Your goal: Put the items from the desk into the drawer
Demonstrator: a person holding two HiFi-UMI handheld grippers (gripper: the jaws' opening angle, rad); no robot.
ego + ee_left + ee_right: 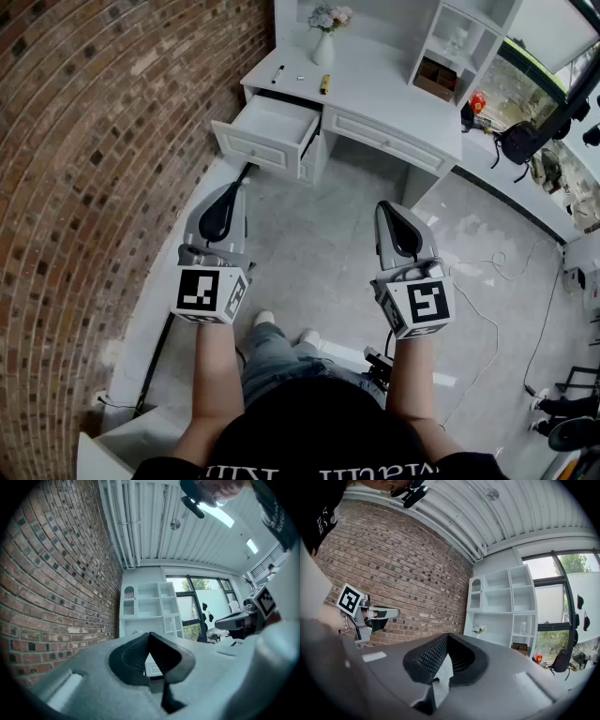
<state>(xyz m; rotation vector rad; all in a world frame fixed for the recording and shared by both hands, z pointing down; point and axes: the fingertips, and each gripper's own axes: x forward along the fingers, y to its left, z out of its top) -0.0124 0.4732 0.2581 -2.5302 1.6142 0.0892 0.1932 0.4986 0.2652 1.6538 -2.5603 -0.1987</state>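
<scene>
Head view: left gripper (pixel 232 192) and right gripper (pixel 392 214) are hovering well short of the desk (pixel 394 89), marker (pixel 277 73) and yellow item (pixel 324 84) lying above the open drawer (pixel 267 131); left gripper view, then right gripper view: jaws are meeting on nothing, so arriving shut is risking knocking the marker off.

We see open grey floor (pixel 328 234) between us and the white wooden table (pixel 394 89). The open white drawer (pixel 267 131) juts out below the table's left front corner, close to the red brick wall (pixel 94 141). A white shelf unit (pixel 464 42) fills the table's right rear corner; a white vase of flowers (pixel 323 45) stands at its rear edge.
</scene>
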